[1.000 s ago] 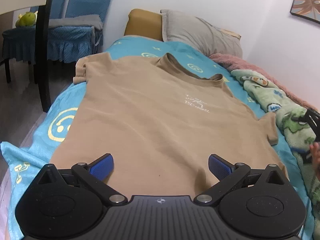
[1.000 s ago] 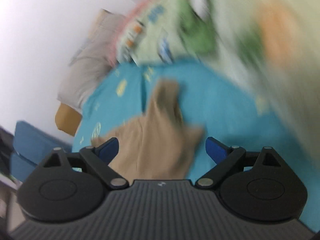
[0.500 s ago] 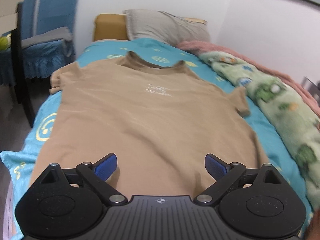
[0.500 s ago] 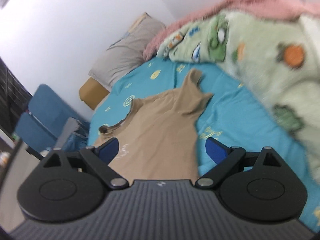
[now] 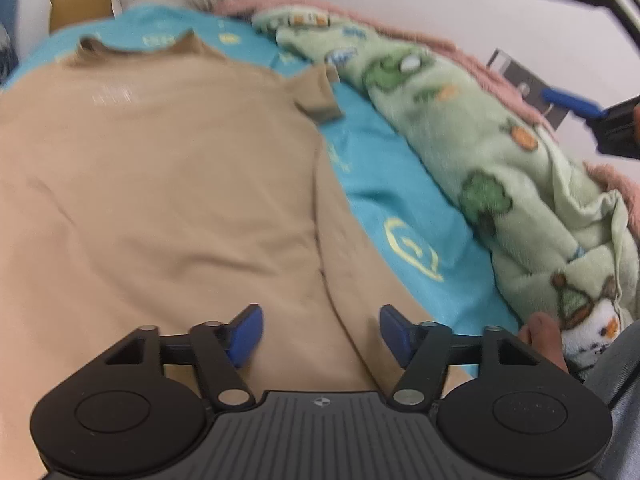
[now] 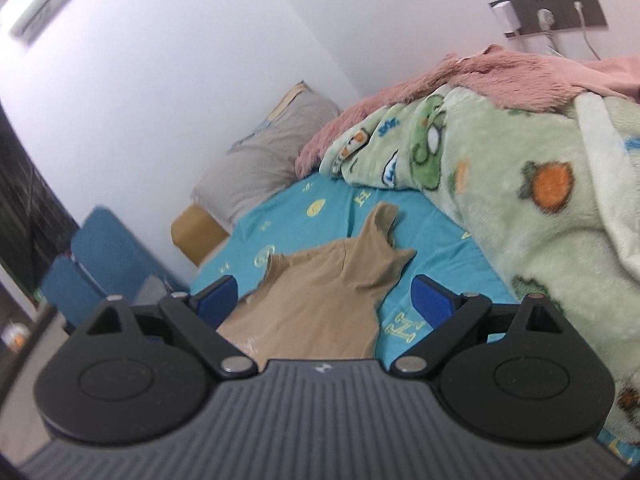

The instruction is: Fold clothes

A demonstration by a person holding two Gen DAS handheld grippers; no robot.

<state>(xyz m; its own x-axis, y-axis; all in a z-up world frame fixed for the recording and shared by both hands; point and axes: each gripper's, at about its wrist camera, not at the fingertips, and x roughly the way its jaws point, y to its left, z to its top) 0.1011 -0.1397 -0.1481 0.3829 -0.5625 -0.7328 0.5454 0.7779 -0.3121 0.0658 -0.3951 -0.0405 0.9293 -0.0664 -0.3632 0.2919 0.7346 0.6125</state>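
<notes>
Approach step: nothing gripped yet, the shirt unfolded.
The tan T-shirt (image 5: 160, 184) lies flat on the bed (image 5: 384, 200); your left gripper (image 5: 320, 334) and right gripper (image 6: 324, 300) hover with fingers apart. Next, pinch hem and sleeve (image 6: 380, 220).

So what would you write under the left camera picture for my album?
Open left tongs hover over the hem of a tan cotton T-shirt spread flat on a turquoise bedsheet.

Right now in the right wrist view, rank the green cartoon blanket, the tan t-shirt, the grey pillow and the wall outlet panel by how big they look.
1. green cartoon blanket, partly because it lies nearest
2. tan t-shirt, partly hidden by the gripper
3. grey pillow, farther back
4. wall outlet panel
</notes>
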